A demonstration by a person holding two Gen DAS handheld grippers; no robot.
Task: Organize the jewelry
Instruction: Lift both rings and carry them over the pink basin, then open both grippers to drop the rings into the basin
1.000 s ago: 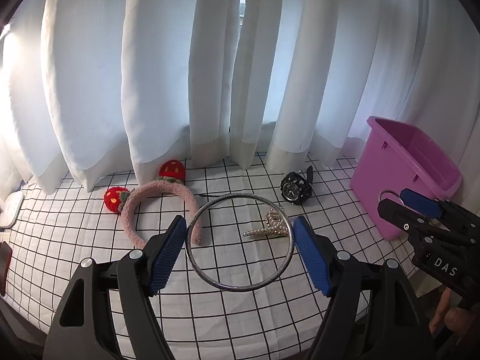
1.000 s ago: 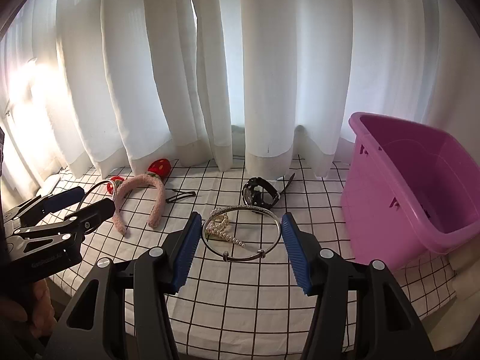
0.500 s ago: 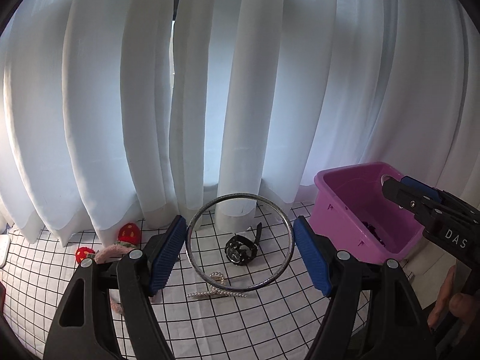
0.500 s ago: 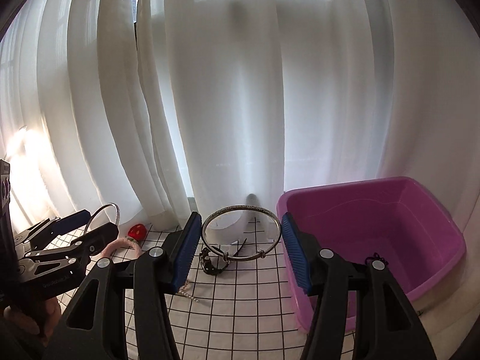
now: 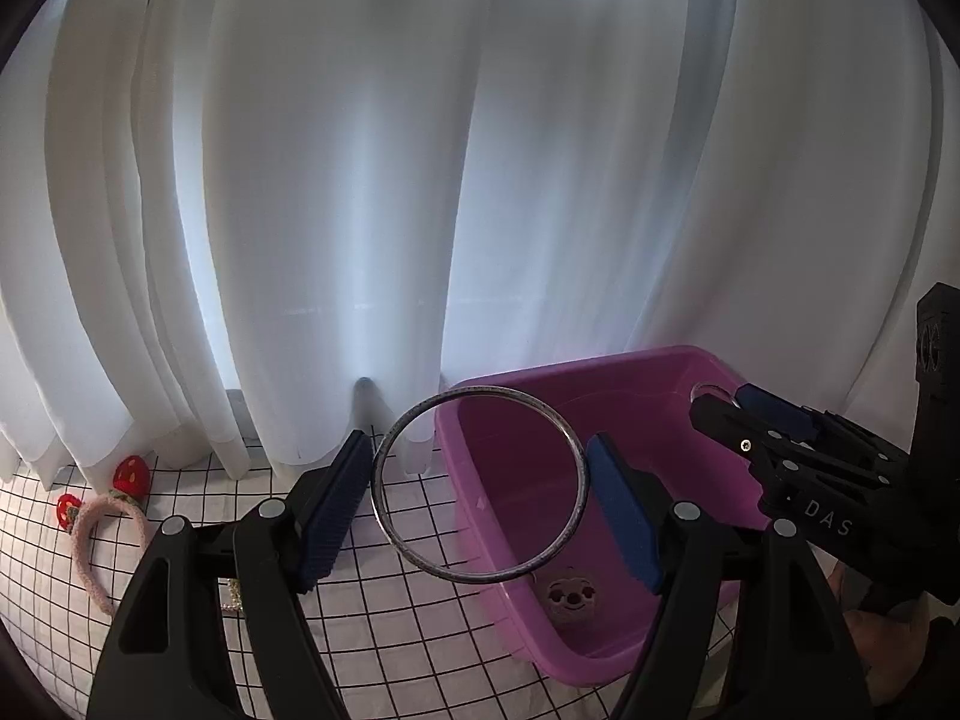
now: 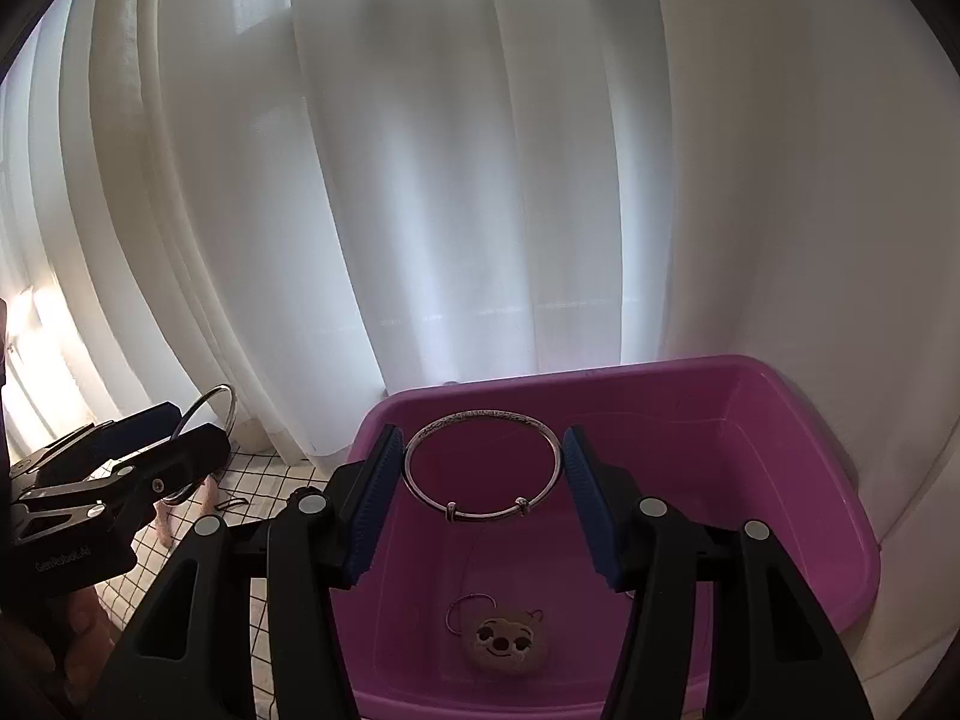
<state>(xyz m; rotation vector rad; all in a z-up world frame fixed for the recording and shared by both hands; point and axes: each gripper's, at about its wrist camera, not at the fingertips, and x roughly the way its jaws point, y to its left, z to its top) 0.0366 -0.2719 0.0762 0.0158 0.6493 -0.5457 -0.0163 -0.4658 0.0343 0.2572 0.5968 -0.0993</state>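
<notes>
My left gripper (image 5: 478,489) is shut on a large silver bangle (image 5: 576,462) and holds it in the air at the left rim of the purple bin (image 5: 648,372). My right gripper (image 6: 483,468) is shut on a smaller silver bangle (image 6: 483,415) with two sliding beads and holds it above the inside of the purple bin (image 6: 810,480). A beige bear-face charm (image 6: 507,642) with a ring lies on the bin floor. The right gripper shows at the right of the left wrist view (image 5: 720,402).
A pink headband (image 5: 96,540) with red strawberries (image 5: 131,474) and a pearl piece (image 5: 231,597) lie on the checked cloth (image 5: 390,618) at the left. White curtains (image 5: 420,180) hang close behind. A black hairpin (image 6: 231,503) lies on the cloth.
Both grippers have lifted and swung right with their bangles, from over the cloth to the purple bin. The watch has left the views.
</notes>
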